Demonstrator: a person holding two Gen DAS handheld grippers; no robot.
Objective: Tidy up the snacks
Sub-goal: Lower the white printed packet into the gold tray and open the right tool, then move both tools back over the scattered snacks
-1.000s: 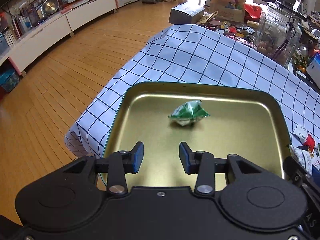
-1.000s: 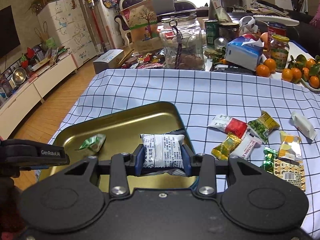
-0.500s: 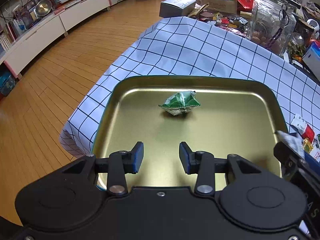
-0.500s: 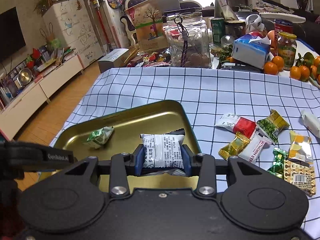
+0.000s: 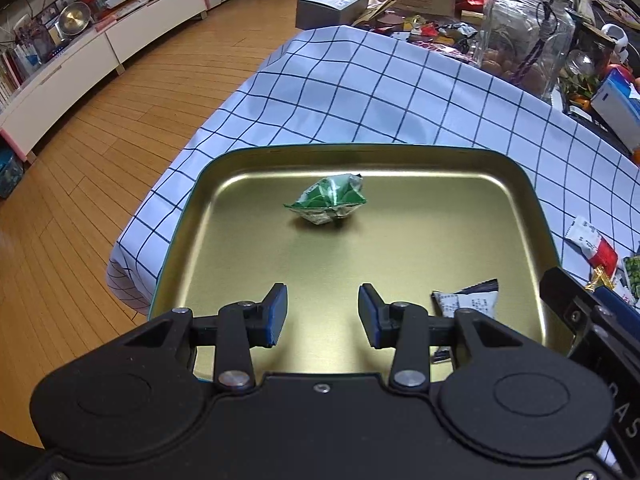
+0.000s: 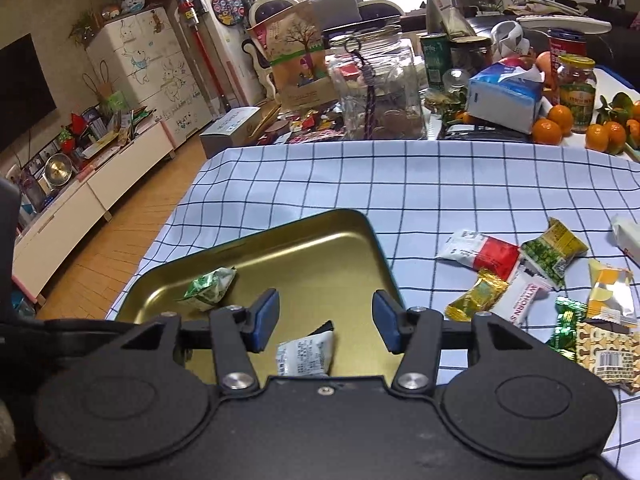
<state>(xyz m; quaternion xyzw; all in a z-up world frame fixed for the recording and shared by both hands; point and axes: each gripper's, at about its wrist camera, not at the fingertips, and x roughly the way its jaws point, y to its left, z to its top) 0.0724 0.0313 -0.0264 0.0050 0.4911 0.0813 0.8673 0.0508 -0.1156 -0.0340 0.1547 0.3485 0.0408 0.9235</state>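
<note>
Gold tray (image 6: 362, 224) on desk (image 6: 440, 184): green packet (image 6: 208, 289) and white packet (image 6: 306, 354) inside. Right gripper (image 6: 326, 322) opening, white packet dropped clear below. Left gripper (image 5: 322, 316) apart, empty. Several snacks (image 6: 532, 276) left beside tray.

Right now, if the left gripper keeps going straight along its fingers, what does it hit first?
Probably the bare floor of the gold tray. The left gripper points down into it, short of the green snack packet; depth is uncertain.
</note>
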